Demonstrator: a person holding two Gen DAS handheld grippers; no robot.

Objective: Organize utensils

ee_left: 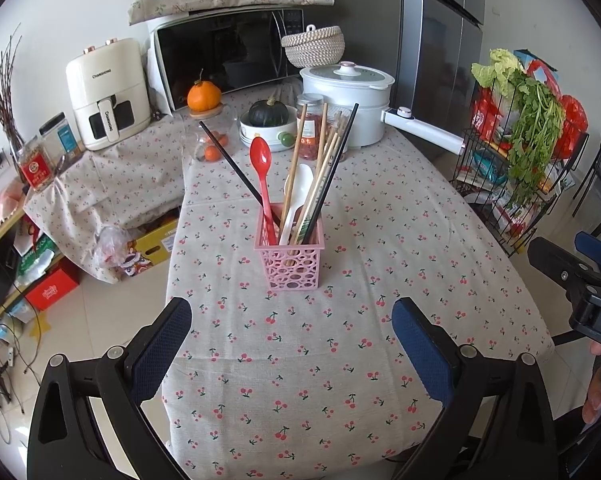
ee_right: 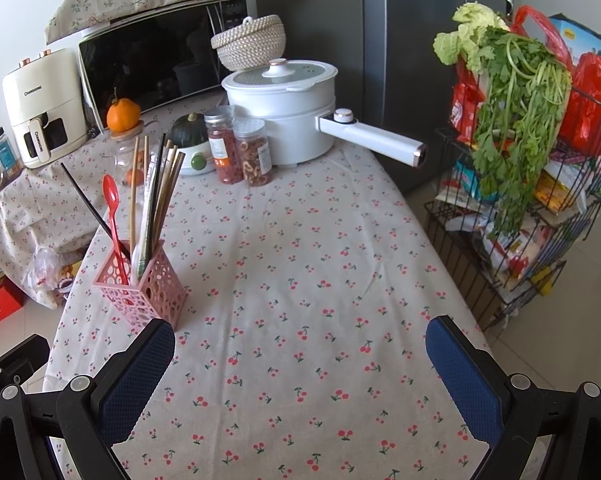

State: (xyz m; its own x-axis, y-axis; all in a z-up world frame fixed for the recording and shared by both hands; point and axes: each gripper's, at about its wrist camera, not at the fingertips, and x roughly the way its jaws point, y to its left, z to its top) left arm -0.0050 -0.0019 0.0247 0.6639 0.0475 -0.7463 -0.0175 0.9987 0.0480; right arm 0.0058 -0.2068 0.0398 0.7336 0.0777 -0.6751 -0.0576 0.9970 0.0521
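Note:
A pink perforated utensil holder [ee_left: 290,258] [ee_right: 142,286] stands upright on the cherry-print tablecloth [ee_left: 340,360]. In it stand a red spoon [ee_left: 261,168] [ee_right: 112,210], a white spoon [ee_left: 296,196], several wooden chopsticks [ee_left: 324,160] [ee_right: 168,184] and black chopsticks [ee_left: 236,168]. My left gripper [ee_left: 292,320] is open, held short of the holder with nothing between its fingers. My right gripper [ee_right: 300,344] is open too, over bare cloth, with the holder just beyond its left finger. The right gripper's body [ee_left: 580,280] shows at the right edge of the left wrist view.
At the table's far end stand a white electric pot [ee_left: 348,96] [ee_right: 288,108] with a long handle, two jars [ee_right: 240,152], a green squash in a bowl [ee_left: 268,120], a microwave [ee_left: 228,56] and an air fryer [ee_left: 108,96]. A wire rack with greens [ee_right: 520,160] is right of the table.

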